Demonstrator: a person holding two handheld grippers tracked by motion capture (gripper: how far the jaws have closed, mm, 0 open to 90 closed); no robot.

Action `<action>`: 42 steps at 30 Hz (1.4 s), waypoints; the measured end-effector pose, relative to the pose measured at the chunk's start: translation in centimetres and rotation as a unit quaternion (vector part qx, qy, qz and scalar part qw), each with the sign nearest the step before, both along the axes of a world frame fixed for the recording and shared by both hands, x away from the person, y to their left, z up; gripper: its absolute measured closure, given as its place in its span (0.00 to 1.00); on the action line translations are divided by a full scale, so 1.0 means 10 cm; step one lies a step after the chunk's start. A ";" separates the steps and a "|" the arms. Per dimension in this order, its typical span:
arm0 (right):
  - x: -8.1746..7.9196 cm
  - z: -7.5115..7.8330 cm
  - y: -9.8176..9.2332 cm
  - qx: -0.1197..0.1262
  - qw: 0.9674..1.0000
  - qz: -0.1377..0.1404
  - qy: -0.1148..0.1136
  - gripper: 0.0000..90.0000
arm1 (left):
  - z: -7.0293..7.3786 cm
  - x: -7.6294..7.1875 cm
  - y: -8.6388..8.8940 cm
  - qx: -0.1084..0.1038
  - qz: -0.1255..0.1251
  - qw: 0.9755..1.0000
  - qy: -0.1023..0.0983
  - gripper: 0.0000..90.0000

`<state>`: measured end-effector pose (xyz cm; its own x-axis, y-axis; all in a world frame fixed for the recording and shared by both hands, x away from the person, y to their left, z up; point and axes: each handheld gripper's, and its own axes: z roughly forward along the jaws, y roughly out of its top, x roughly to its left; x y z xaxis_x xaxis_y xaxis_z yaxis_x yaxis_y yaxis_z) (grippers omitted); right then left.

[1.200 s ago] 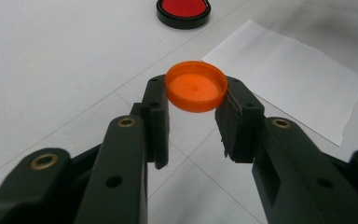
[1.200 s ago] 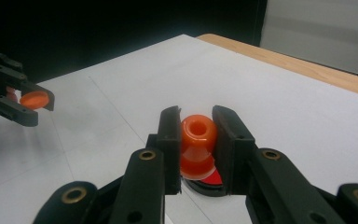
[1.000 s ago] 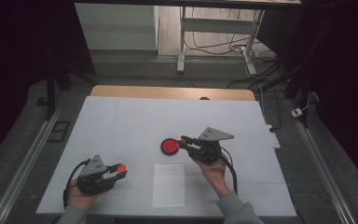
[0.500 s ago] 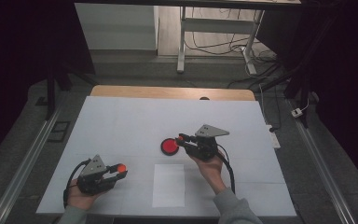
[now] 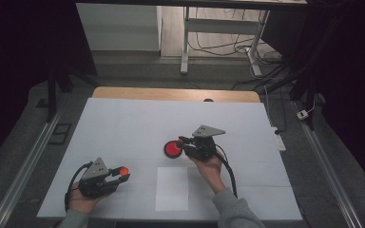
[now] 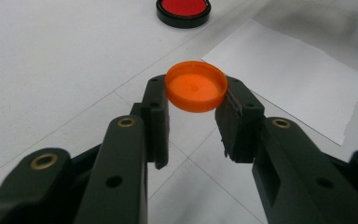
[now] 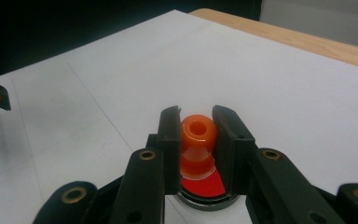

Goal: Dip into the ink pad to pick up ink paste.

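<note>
My left gripper (image 6: 196,100) is shut on a flat orange cap (image 6: 196,87), pinched by its rim between both pads and held just above the table. In the high view that gripper (image 5: 120,174) sits at the front left with the cap (image 5: 123,170) at its tips. My right gripper (image 7: 198,140) is shut on a small orange piece (image 7: 198,133) with a round hole in its top. This piece hangs over a red disc with a black rim (image 7: 205,189). Seen from the high view, the right gripper (image 5: 183,142) points left over the near edge of the disc (image 5: 172,149).
A white sheet of paper (image 5: 172,188) lies flat on the white table cover (image 5: 123,123) between the two hands. It also lies to the right of the left gripper's jaws, paper (image 6: 289,79). The wooden table edge (image 5: 171,93) runs along the far side.
The right gripper has shifted a little to the left and lower, bringing its orange piece over the red disc. The left gripper and its cap have stayed put.
</note>
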<state>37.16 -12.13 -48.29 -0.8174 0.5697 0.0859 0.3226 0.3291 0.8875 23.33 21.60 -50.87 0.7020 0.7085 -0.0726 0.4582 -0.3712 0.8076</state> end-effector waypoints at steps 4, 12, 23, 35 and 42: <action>0.05 -0.03 0.06 -0.008 1.000 0.000 0.004 0.81 | 0.00 0.00 0.00 0.001 -0.001 1.000 0.000 0.73; 0.12 -0.09 0.13 -0.026 1.000 -0.007 0.007 0.81 | 0.00 0.00 0.00 0.000 -0.002 1.000 0.000 0.73; 0.19 -0.19 0.19 -0.038 0.999 -0.013 0.014 0.81 | -0.01 0.00 -0.01 0.004 -0.007 1.000 -0.001 0.73; 0.24 -0.32 0.25 -0.048 0.998 -0.018 0.021 0.81 | -0.01 0.00 0.00 0.004 -0.007 1.000 -0.001 0.73; 0.25 -0.36 0.27 -0.051 0.998 -0.017 0.020 0.81 | -0.01 0.00 0.00 0.005 -0.007 1.000 0.000 0.73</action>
